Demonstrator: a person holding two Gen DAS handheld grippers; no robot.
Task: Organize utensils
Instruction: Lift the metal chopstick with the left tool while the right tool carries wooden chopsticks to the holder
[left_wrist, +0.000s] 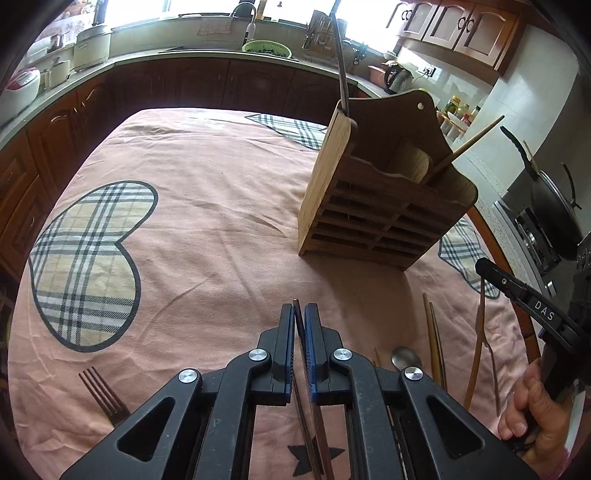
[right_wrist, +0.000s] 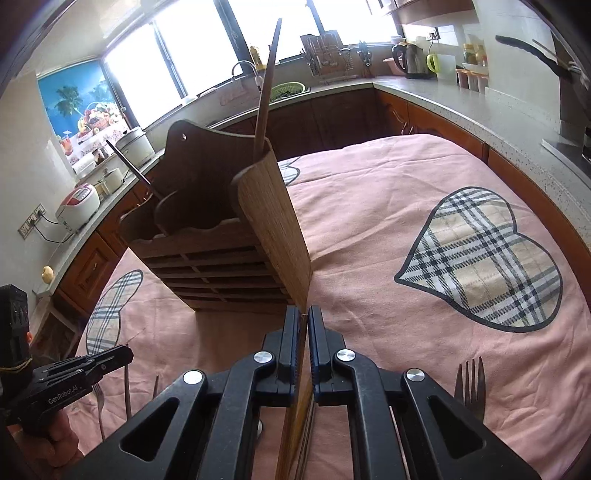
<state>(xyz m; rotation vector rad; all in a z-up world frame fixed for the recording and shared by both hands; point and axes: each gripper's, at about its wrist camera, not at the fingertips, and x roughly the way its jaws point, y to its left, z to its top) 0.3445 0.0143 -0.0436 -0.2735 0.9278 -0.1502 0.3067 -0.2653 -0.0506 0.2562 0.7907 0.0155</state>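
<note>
A slotted wooden utensil holder (left_wrist: 369, 221) (right_wrist: 273, 229) stands on the pink cloth, with a long dark utensil (left_wrist: 341, 62) and a wooden stick (left_wrist: 469, 144) upright in it. My left gripper (left_wrist: 300, 308) (right_wrist: 127, 350) is shut on a thin dark utensil (left_wrist: 308, 406) that hangs back under the fingers. My right gripper (right_wrist: 303, 312) (left_wrist: 484, 266) is shut on a flat wooden utensil (right_wrist: 295, 413) (left_wrist: 478, 332), just in front of the holder's corner. On the cloth lie a fork (left_wrist: 103, 395), a spoon (left_wrist: 406, 358), chopsticks (left_wrist: 434, 339) and another fork (right_wrist: 469, 384).
The pink cloth (left_wrist: 207, 221) with plaid hearts covers the table. Dark kitchen cabinets and a counter (right_wrist: 443, 99) wrap around behind it. A wok on a stove (left_wrist: 554, 206) sits close on the right. A person's hand (left_wrist: 528, 406) holds the right gripper.
</note>
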